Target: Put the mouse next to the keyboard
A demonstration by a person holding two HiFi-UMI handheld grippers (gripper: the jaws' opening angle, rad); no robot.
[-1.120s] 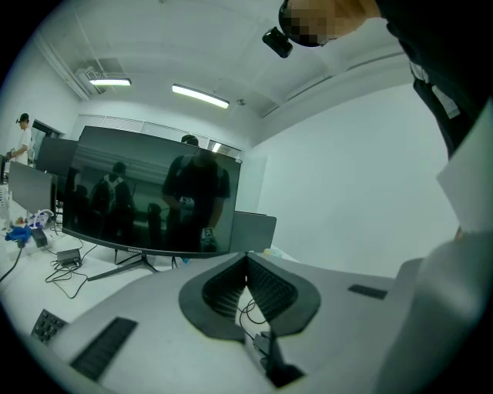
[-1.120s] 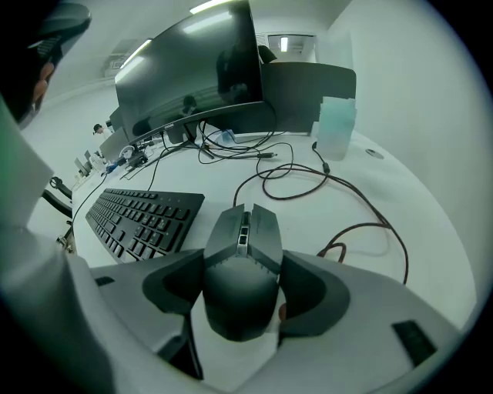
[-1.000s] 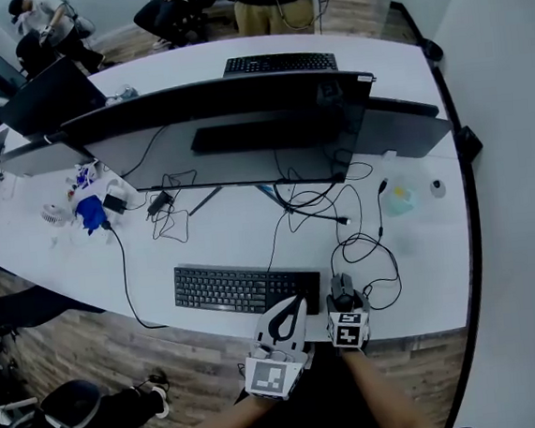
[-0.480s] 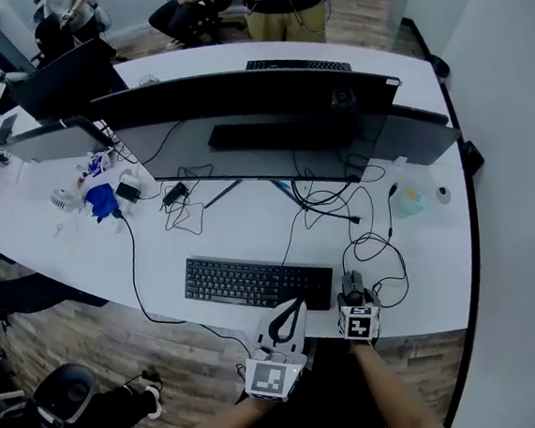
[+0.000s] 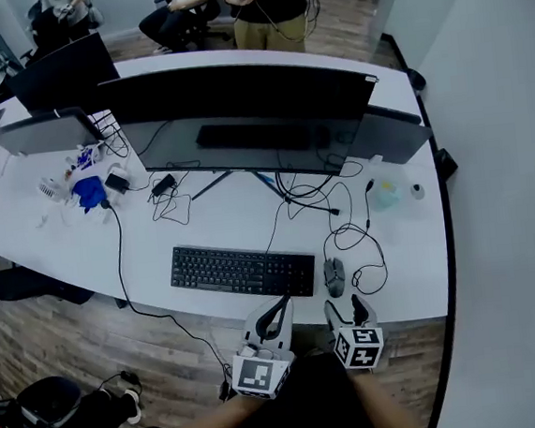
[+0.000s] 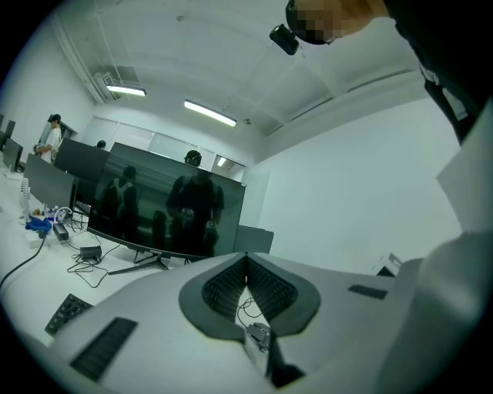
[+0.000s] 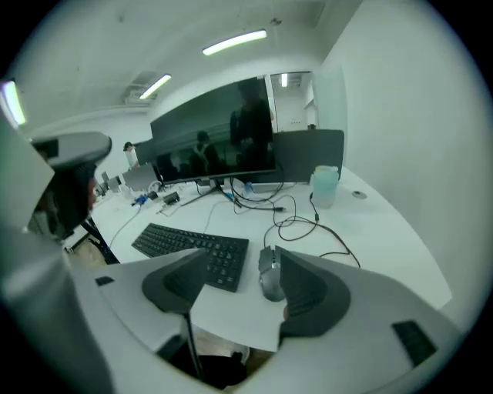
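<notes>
R gripper [image 5: 343, 306] fingers wide apart, L gripper [image 5: 275, 311] fingers pressed together, both empty. Only head view shows mouse [image 5: 333, 272] whole, beside keyboard [image 5: 243, 270].

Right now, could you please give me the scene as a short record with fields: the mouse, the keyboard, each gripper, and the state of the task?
mouse: lies on the desk, just right of the keyboard, with a narrow gap; no jaw touches it
keyboard: black, flat, near the desk's front edge
mouse cable: loops behind the mouse
left gripper: jaws together, holds nothing, at the desk's front edge
right gripper: jaws apart, empty, just in front of the mouse
task state: looks done, the mouse is beside the keyboard
</notes>
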